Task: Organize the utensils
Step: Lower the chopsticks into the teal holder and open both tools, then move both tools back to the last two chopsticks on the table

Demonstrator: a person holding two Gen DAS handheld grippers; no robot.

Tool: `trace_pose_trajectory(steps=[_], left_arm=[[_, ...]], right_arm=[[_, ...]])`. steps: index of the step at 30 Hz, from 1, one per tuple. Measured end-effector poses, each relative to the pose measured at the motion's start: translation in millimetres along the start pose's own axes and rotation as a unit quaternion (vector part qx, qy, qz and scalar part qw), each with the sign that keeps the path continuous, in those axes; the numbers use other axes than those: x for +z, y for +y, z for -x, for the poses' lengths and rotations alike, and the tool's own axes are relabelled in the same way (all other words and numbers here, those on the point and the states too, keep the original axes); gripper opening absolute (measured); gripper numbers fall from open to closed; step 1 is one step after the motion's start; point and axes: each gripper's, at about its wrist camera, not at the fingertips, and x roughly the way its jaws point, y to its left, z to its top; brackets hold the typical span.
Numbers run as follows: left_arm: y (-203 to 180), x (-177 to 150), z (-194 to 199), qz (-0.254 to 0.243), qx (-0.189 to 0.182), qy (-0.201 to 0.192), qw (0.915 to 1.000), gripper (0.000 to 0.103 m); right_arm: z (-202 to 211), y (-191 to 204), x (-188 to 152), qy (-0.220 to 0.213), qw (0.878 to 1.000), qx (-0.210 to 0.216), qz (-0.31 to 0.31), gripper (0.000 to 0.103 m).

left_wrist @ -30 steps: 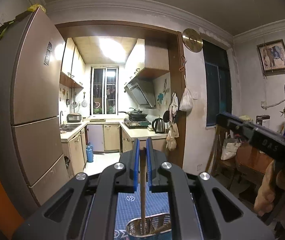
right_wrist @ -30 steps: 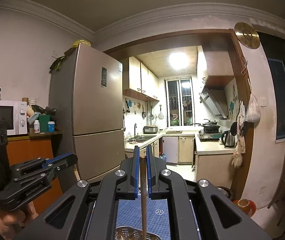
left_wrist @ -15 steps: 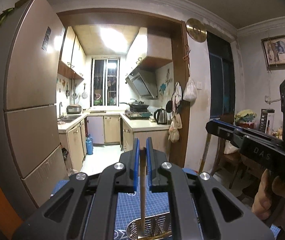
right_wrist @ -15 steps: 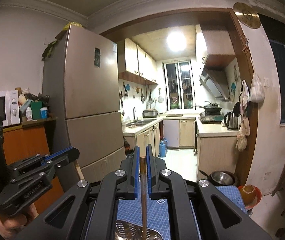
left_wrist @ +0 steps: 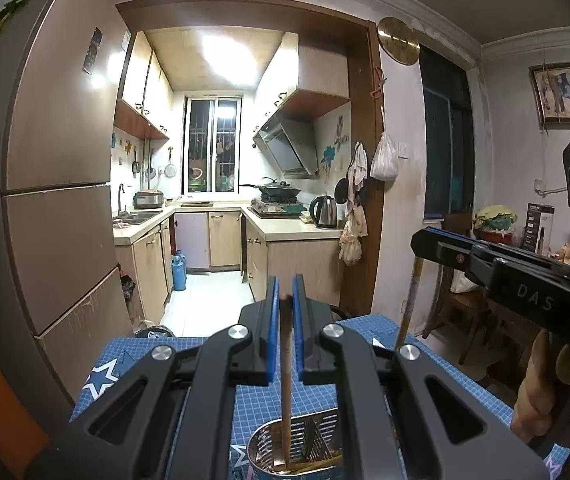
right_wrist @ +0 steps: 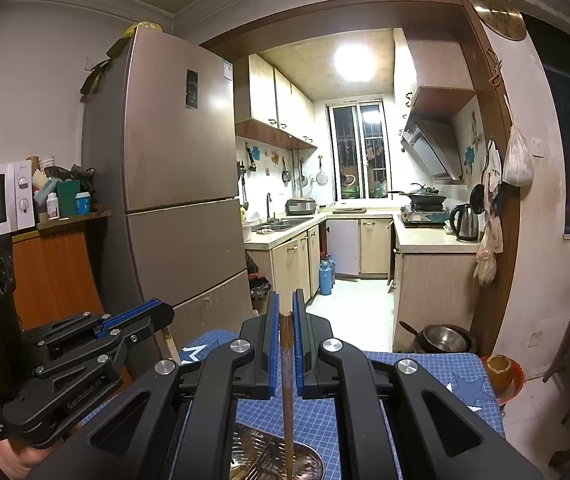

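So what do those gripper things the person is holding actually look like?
Both are matte black plastic. The left gripper and right gripper each have two fingers lined with blue pads, silver screw heads and cut-out slots. White lettering marks their sides. Bare hands hold them; no cables show.

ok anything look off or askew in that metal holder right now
One thing: in the metal utensil holder a chopstick lies slanted across the bottom instead of standing. The left claw holds its chopstick upright over the holder, and the right claw does likewise with its chopstick.

blue grid mat (left_wrist: 245, 400) with white stars; brown chopstick (left_wrist: 286, 380); silver slotted holder (left_wrist: 309, 438).
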Motion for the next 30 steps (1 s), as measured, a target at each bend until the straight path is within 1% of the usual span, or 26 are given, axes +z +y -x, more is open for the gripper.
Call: trace_pose_trajectory(steps=[10,11,13,14,15,16,18,19,20,26,28,29,30], left_arm=[[1.4,0.4,-7.1,0.002,0.001,0.011,0.9999,0.006],[2.0,-0.2,-6.9,0.002,0.001,0.011,0.9999,0.009],[2.2,-0.7,-6.0,0.003,0.003,0.010,0.9999,0.018],[2.5,-1.0,-5.8,0.003,0.005,0.010,0.9999,0.027],[2.8,-1.1,-5.1,0.003,0.006,0.009,0.9999,0.032],[3.3,-0.7,-4.2,0.004,0.007,0.007,0.9999,0.035],[4.2,-0.8,-2.2,0.005,0.009,0.005,0.9999,0.044],[4.5,-0.4,-0.6,0.006,0.011,0.003,0.9999,0.047],[4.6,0.3,1.1,0.007,0.014,0.003,0.9999,0.049],[0.9,3.6,14.0,0.009,0.018,-0.001,0.9998,0.049],[-1.5,5.4,20.4,0.009,0.019,-0.004,0.9998,0.052],[-2.1,5.3,22.8,0.010,0.020,-0.005,0.9997,0.056],[-3.6,6.4,28.8,0.011,0.021,-0.009,0.9997,0.059]], right_arm=[[-3.2,0.2,-8.9,0.008,1.000,-0.003,-0.001,0.008],[-3.1,0.4,-8.7,0.008,1.000,-0.003,-0.001,0.008],[-2.8,0.1,-8.7,0.007,1.000,-0.002,0.000,0.008],[-2.2,0.4,-8.9,0.005,1.000,-0.003,0.001,0.008],[-1.4,0.8,-9.1,0.004,1.000,-0.003,0.001,0.009],[-0.4,0.9,-8.4,0.002,1.000,-0.003,0.001,0.012],[3.7,1.6,-7.3,-0.004,1.000,-0.004,0.001,0.023],[6.2,1.0,-6.8,-0.007,1.000,-0.004,0.000,0.027],[9.3,0.9,-5.7,-0.010,1.000,-0.005,0.001,0.028],[31.2,3.6,2.0,-0.022,1.000,-0.008,0.002,0.031],[40.6,5.0,3.7,-0.027,1.000,-0.009,0.003,0.039],[46.7,5.7,4.4,-0.030,0.999,-0.010,0.002,0.042],[51.0,5.9,5.1,-0.032,0.999,-0.009,0.002,0.047]])
